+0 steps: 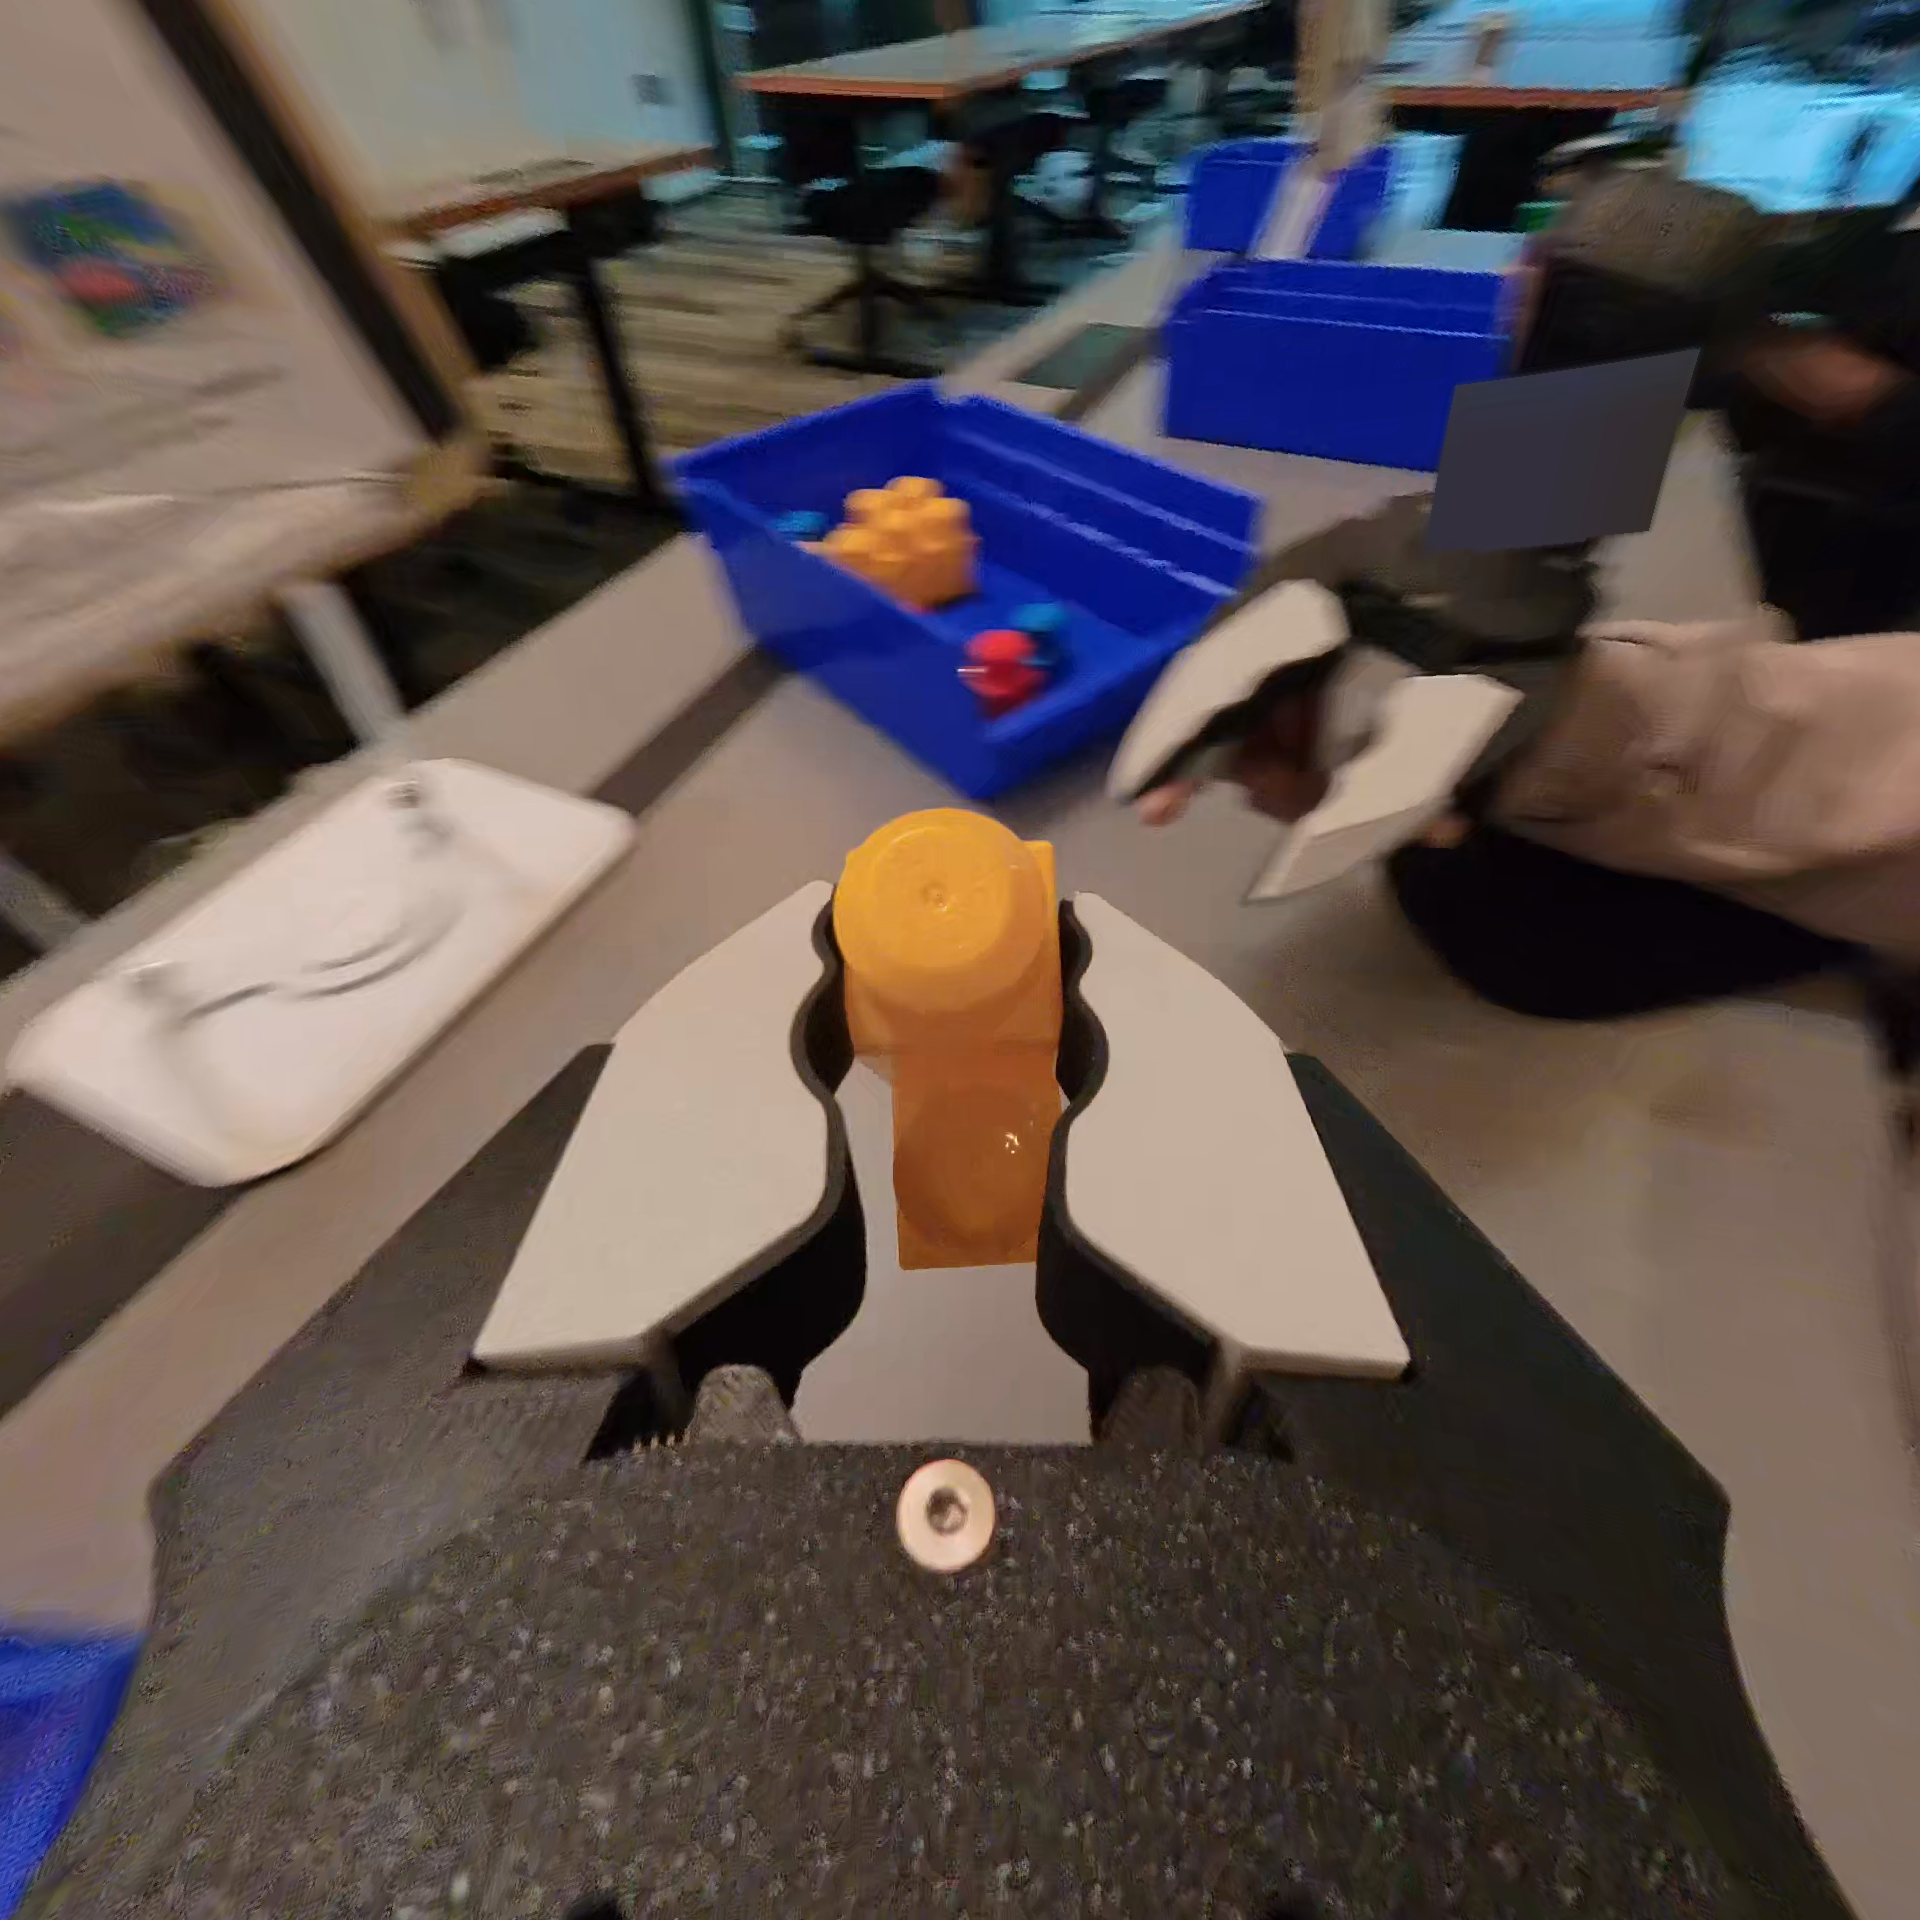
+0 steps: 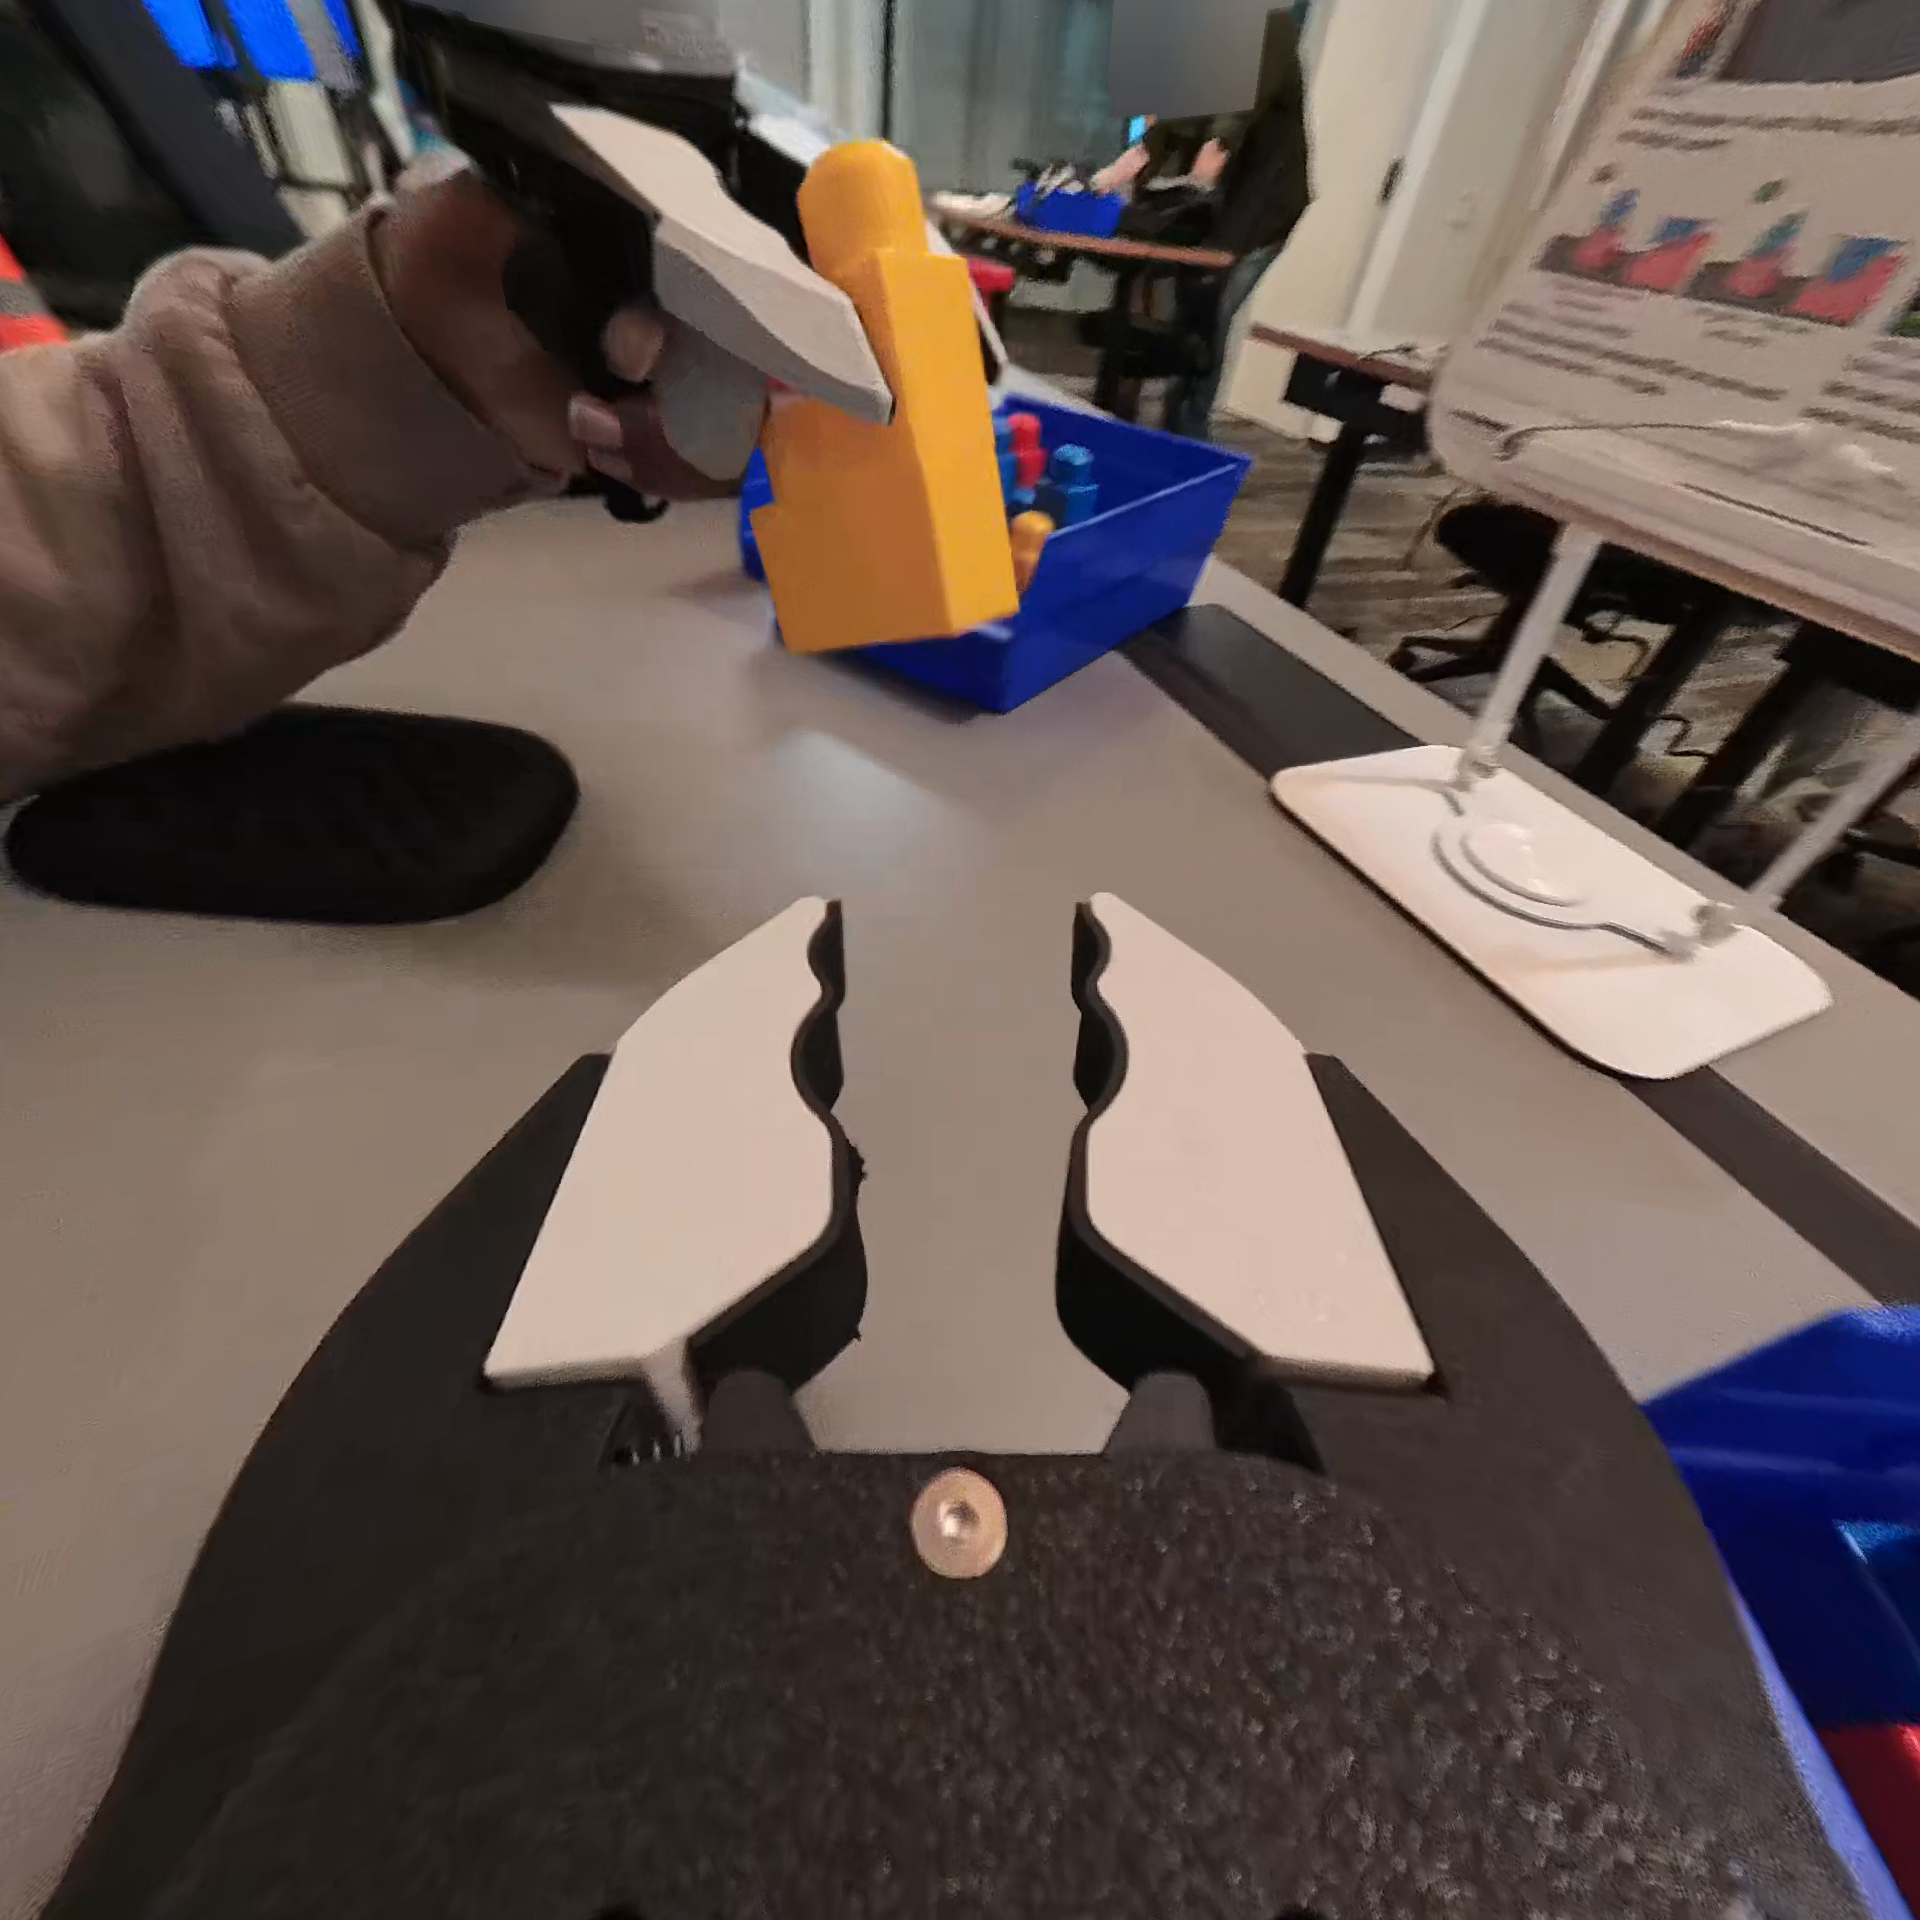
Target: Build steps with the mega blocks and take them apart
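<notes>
My left gripper (image 1: 951, 914) is shut on an orange mega block (image 1: 951, 997) and holds it in the air above the grey table (image 1: 1351, 1195). The same block (image 2: 883, 468) shows in the right wrist view, stepped in shape with a round stud on top, held by the left gripper (image 2: 883, 364) near the blue bin (image 2: 1101, 582). My right gripper (image 2: 951, 914) is open and empty, low over the table; it shows at the right in the left wrist view (image 1: 1236, 821). The blue bin (image 1: 831, 613) holds orange blocks (image 1: 909, 540) and red and blue blocks (image 1: 1013, 660).
A white stand base (image 1: 312, 966) with a poster board sits on the table edge, also in the right wrist view (image 2: 1558, 904). A black pad (image 2: 301, 810) lies under the sleeved arm. More blue bins (image 1: 1340, 353) stand behind. Another blue bin (image 2: 1808, 1558) is near right. The left gripper's tips are roughly 11 cm from the right gripper's.
</notes>
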Tool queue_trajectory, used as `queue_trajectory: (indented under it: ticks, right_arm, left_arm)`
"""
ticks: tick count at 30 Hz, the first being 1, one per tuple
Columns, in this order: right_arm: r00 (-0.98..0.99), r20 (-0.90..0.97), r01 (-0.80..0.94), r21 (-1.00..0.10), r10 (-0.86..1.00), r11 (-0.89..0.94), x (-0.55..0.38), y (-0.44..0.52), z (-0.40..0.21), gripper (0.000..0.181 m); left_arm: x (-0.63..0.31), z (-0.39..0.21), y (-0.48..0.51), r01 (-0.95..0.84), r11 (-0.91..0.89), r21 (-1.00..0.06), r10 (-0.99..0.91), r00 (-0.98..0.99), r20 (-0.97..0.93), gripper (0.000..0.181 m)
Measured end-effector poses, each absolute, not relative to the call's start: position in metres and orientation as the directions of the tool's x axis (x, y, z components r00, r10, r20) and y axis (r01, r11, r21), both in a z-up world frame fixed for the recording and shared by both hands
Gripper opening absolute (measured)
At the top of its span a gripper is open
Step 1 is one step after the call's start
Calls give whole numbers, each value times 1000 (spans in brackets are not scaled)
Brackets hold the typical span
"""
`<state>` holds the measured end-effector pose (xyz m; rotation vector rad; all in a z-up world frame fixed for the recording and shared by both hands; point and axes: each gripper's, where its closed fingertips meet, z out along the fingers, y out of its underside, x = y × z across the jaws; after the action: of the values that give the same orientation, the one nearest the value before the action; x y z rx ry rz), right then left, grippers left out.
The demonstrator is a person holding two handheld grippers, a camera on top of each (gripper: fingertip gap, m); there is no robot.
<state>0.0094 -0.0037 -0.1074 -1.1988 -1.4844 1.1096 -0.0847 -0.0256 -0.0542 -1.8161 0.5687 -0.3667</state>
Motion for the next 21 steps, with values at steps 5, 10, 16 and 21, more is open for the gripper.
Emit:
queue_trajectory:
  ticks: [5,10,16,21]
  right_arm:
    - [-322,41,269,-954,946,133,5,-49,-125,70]
    - [-378,74,217,-962,923,166,6,-65,-125,43]
    - [-374,-68,42,-998,925,-56,13,-48,-96,37]
    - [-418,-192,-200,-934,888,-295,28,-33,-53,37]
  left_arm:
    - [2,-74,-51,-219,-249,-943,-760,648,50,37]
    - [26,-78,-54,-235,-222,-946,-798,601,38,37]
    - [16,-48,-48,15,-119,-993,-769,631,101,71]
    - [8,-51,-44,170,-111,-979,-759,622,194,65]
